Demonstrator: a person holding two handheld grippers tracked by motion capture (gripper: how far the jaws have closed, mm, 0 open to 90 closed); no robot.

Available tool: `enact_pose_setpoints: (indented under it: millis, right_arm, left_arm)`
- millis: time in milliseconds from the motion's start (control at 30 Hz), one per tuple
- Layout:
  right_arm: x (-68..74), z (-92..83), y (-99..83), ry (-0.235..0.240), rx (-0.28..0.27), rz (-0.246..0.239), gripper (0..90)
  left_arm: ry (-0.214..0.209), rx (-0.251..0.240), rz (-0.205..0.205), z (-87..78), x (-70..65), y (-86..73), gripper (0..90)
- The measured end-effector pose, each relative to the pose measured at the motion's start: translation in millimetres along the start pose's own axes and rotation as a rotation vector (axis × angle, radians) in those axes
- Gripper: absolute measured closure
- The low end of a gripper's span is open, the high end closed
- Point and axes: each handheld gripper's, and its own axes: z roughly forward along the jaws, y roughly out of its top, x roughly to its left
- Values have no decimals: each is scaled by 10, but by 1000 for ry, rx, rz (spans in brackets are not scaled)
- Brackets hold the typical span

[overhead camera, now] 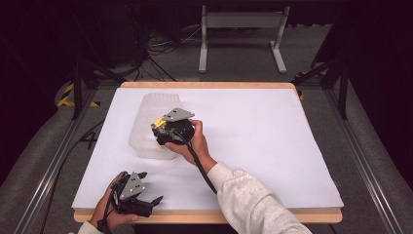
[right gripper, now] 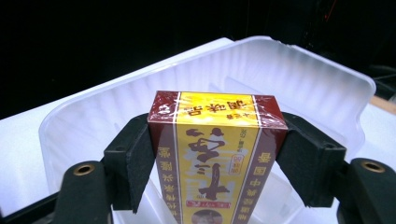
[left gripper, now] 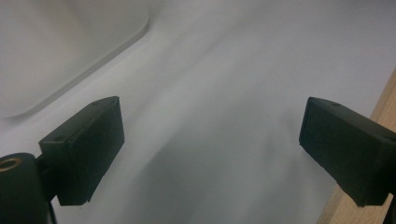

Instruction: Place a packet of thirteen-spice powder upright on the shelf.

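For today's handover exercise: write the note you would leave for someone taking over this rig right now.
Right gripper: shut on the red and yellow box, held over the clear plastic bin.
Left gripper: open, holding nothing, near the table's front edge.
Done: box picked up and brought to the bin.
Left: lower the box into the bin and release it, probably.

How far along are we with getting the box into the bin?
Done: the right gripper has its fingers clamped on the red-and-yellow printed cardboard box. In hand: it holds the box over the translucent white plastic bin. Left: lowering and releasing it inside. The left gripper rests open over the white table.
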Motion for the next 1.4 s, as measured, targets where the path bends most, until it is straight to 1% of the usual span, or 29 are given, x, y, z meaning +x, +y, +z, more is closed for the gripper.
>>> enact_pose_setpoints:
  millis: [67,133,167,267,333,367,433,500,533,567,633,667,733,767,800,833,900,933,1000,1067,1100,1167,1200,1233,1333,1400]
  right_arm:
    - [9,-13,3,-13,12,9,314]
    - [39,-7,10,-30,10,-6,313]
    - [53,5,5,-39,4,-5,316]
    - [81,34,11,-65,-8,11,319]
    - [100,47,3,-89,-18,42,320]
    - [111,48,-6,-93,-22,46,321]
    - [137,37,-17,-102,-22,37,320]
    - [145,16,-24,-102,-17,48,306]
    - [144,4,-29,-94,-8,58,275]
    - [143,-6,-35,-85,-1,64,261]
    - [145,-35,-53,-79,10,64,248]
    - [147,-46,-59,-74,18,56,246]
    - [150,-77,-69,-67,22,56,250]
    - [153,-84,-67,-65,25,50,277]
    - [161,-98,-61,-72,21,31,311]
    - [166,-105,-57,-79,15,14,313]
    - [163,-98,-59,-82,13,12,315]
    - [153,-90,-63,-87,9,18,316]
    - [144,-79,-78,-106,-2,53,317]
    - [148,-75,-80,-111,-4,62,317]
    - [174,-61,-83,-126,-9,77,318]
    - [218,-38,-85,-147,-2,92,316]
    - [238,-32,-90,-160,-2,97,300]
    - [248,-30,-94,-161,4,101,273]
    - [230,-51,-103,-158,4,110,268]
    - [204,-77,-95,-149,6,100,224]
  left_arm:
    - [0,0,0,3,-2,1,73]
    - [1,0,1,2,-4,3,73]
    - [2,-1,1,-1,-3,3,73]
    - [3,1,1,5,4,3,73]
    - [0,-1,1,5,1,1,73]
    - [0,1,3,3,2,-2,73]
    - [1,-1,-3,-2,7,-7,73]
    - [1,-1,-3,-1,7,-7,73]
    - [0,-1,0,-1,3,-6,73]
    - [0,-1,1,-3,1,-4,73]
    - [0,-1,1,-1,1,-2,73]
    - [0,-1,1,2,3,-2,73]
    - [-1,3,3,8,3,2,73]
    - [-1,5,7,11,0,7,73]
    - [-2,5,6,15,-5,10,73]
    - [-2,6,8,16,-8,12,73]
    - [-1,7,6,17,-7,11,74]
    - [-1,6,5,16,-5,10,73]
    - [1,5,4,15,-2,7,74]
    - [0,4,5,13,0,6,73]
    - [-1,5,8,12,2,5,73]
    - [0,2,6,9,2,3,73]
    - [-1,0,6,7,2,0,73]
    - [-1,1,6,6,3,-1,73]
    - [-2,2,6,9,4,-1,73]
    - [-1,4,7,12,0,3,73]
